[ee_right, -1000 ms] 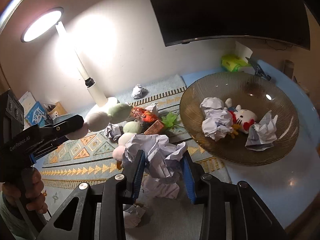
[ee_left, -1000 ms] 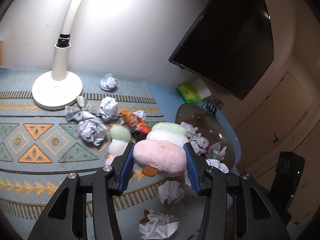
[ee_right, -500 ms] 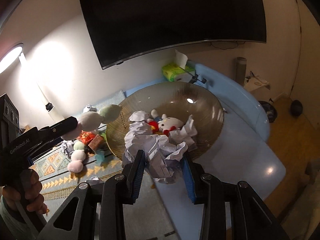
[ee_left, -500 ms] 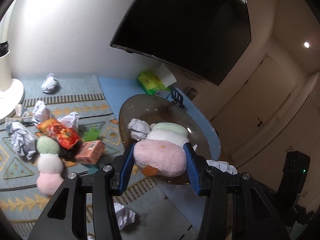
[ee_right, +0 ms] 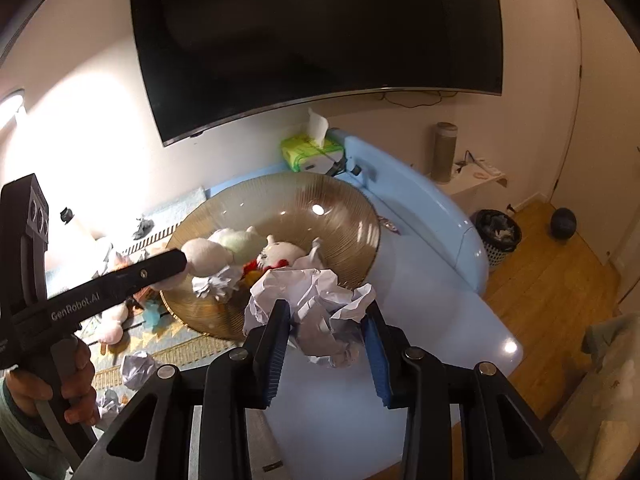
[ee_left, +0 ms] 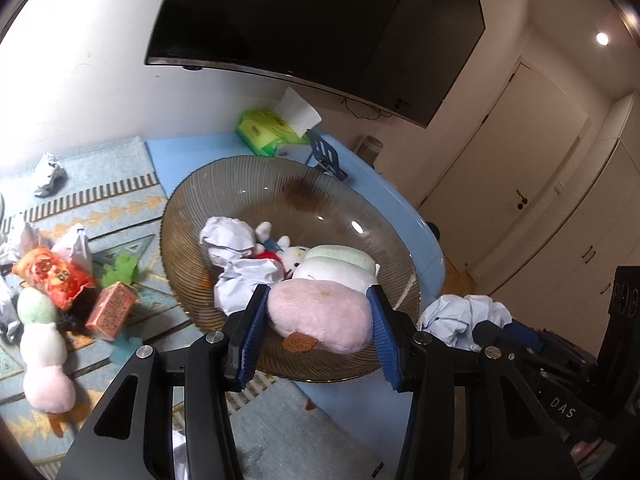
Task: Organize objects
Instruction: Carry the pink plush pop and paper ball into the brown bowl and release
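My left gripper [ee_left: 316, 316] is shut on a pink, white and green dumpling plush [ee_left: 320, 312], held over the near rim of the brown ribbed glass bowl [ee_left: 256, 184]. In the right wrist view that same plush [ee_right: 208, 254] hangs over the bowl [ee_right: 340, 208]. My right gripper [ee_right: 326, 320] is shut on a crumpled paper ball [ee_right: 312, 300], just in front of the bowl's near right rim. The bowl holds a white cat plush [ee_left: 294, 258] and crumpled paper [ee_left: 228, 236].
A second dumpling plush [ee_left: 42, 344], a red snack bag [ee_left: 52, 276], a small pink box [ee_left: 112, 310] and paper wads lie on the patterned mat [ee_left: 120, 208] left of the bowl. A green tissue box [ee_left: 264, 130] sits behind it. A waste bin [ee_right: 498, 234] stands on the floor to the right.
Both grippers swung right with their loads, from over the mat to the bowl. The lamp has left the left wrist view; the bowl now fills the middle of both views.
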### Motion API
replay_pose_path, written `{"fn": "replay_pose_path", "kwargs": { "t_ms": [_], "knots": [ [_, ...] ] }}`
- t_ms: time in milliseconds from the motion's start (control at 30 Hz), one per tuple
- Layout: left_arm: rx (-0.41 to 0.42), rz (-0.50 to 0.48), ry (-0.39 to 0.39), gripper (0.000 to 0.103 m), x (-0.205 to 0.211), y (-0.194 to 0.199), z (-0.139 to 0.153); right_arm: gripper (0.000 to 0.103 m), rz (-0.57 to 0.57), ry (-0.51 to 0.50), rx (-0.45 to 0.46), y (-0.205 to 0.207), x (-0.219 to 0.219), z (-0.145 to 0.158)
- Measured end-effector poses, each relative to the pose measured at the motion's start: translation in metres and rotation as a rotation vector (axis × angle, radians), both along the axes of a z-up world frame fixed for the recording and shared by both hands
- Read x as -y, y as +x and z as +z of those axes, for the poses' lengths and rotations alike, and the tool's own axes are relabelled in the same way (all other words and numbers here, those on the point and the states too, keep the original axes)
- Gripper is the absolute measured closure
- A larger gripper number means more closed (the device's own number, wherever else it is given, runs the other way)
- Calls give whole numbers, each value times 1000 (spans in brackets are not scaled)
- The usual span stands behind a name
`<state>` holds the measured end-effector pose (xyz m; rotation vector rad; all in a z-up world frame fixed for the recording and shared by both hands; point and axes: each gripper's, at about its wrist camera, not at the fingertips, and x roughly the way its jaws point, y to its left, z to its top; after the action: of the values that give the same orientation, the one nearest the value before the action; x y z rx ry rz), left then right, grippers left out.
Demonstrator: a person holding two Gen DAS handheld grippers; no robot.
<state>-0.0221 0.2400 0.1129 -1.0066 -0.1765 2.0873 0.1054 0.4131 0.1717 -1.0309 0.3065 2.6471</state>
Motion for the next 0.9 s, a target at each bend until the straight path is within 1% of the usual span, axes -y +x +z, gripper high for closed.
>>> {"fn": "replay_pose_path", "kwargs": {
  "t_ms": [233,433,667,800,900],
  "knots": [
    [-7,11,-34,58,-1,-1,-3,67,-4,-17,-4,-3,-5,-1],
    [-11,18,-51,58,-1,-3,-4,67,13,15,-9,-4,0,-3],
    [-25,19,-81,57,-3,-2,-4,67,19,-4,-3,-7,1,-6],
    [-25,16,-91,57,-4,-3,-5,67,30,5,-19,-14,4,-6],
    [-18,21,-117,56,-7,-4,-9,67,52,29,-29,-26,8,-7]
  ]
}}
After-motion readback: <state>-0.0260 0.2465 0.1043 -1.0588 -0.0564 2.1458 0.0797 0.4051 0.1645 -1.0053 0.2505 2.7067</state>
